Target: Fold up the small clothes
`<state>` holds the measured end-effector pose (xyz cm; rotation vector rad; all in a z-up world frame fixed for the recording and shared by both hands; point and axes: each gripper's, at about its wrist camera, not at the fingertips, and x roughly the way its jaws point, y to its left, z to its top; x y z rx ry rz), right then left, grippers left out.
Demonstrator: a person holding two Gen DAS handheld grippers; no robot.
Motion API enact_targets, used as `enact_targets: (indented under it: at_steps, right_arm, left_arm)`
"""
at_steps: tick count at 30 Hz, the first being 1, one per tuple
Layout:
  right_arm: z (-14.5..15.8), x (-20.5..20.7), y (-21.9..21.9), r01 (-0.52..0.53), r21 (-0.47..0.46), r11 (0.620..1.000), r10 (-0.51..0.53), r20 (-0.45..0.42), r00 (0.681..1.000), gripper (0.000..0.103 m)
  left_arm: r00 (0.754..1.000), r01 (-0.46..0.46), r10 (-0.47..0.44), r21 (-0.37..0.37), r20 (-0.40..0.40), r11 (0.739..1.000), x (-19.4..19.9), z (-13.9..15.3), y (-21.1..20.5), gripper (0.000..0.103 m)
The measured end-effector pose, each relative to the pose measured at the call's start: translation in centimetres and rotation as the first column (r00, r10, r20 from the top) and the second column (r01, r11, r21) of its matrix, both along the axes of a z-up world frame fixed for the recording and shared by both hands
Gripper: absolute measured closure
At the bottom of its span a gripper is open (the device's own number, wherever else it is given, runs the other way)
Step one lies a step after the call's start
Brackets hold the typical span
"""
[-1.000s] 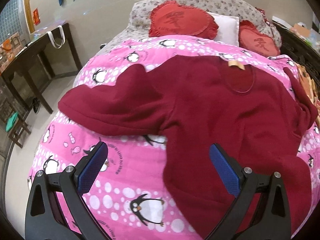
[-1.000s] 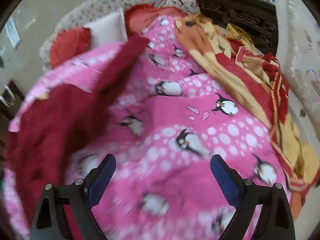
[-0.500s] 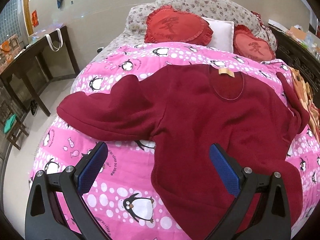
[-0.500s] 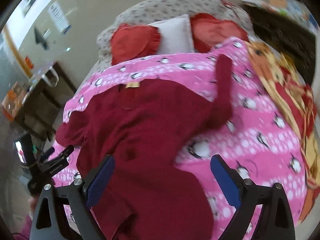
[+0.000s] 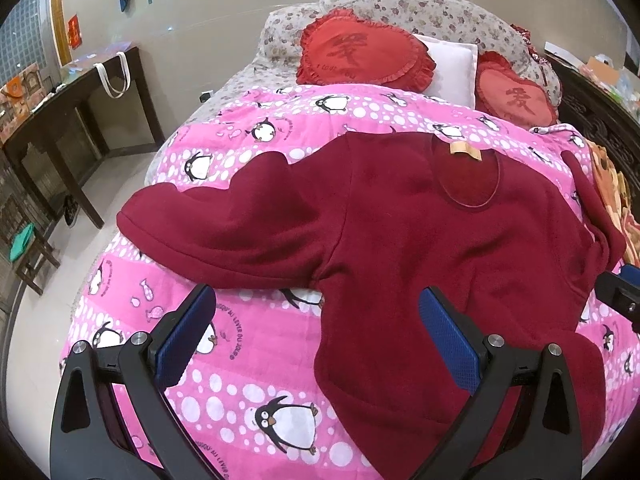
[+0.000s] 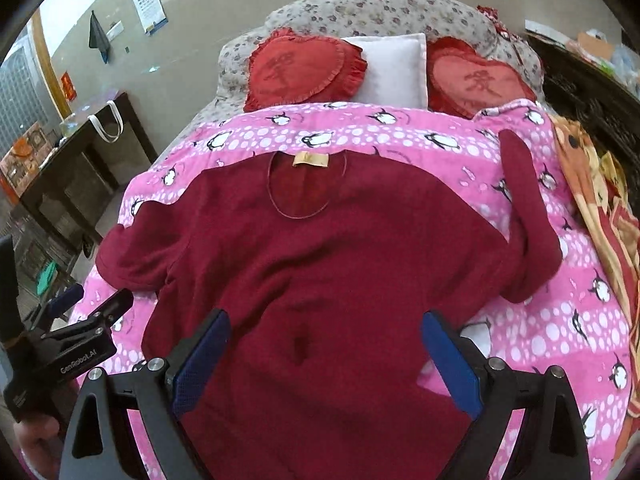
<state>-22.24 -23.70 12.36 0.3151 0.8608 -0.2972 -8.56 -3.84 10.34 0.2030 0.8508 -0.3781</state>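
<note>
- The bed (image 5: 256, 364) fills both views, covered by a pink penguin quilt (image 6: 532, 332).
- A dark red sweater (image 6: 320, 280) lies spread flat on the quilt, neckline toward the pillows, hem toward the cameras.
- Its sleeve (image 5: 224, 224) on the left side stretches out sideways across the quilt; the other sleeve (image 6: 528, 216) bends upward toward the head of the bed.
- A yellow and red blanket (image 6: 600, 216) lies bunched along the right edge of the bed, beside the quilt.
- A floral bolster (image 5: 420, 12) sits at the head, with two red heart cushions (image 5: 360, 54) and a white pillow (image 6: 392, 68) between them.
- A dark side table (image 5: 68, 120) stands by the wall to the left of the bed.
- The left tool (image 5: 316, 344) is released, its blue pads wide apart, hanging above the quilt and the sweater's side under the sleeve; it holds nothing.
- The right tool (image 6: 324, 364) is likewise released and empty, spread over the lower body of the sweater.
- A tan label (image 6: 310, 159) sits inside the sweater's neckline.
</note>
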Motion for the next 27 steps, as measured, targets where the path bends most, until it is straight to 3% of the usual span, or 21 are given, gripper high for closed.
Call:
enact_targets:
  at_steps: [27]
  right_arm:
    - [-3.8, 5.9, 1.6, -0.036, -0.029, 0.999, 0.036, -0.007, 0.999, 0.008]
  left_arm:
    - [0.998, -0.037, 0.037, 0.002, -0.057, 0.999, 3.8, -2.7, -1.0, 0.001]
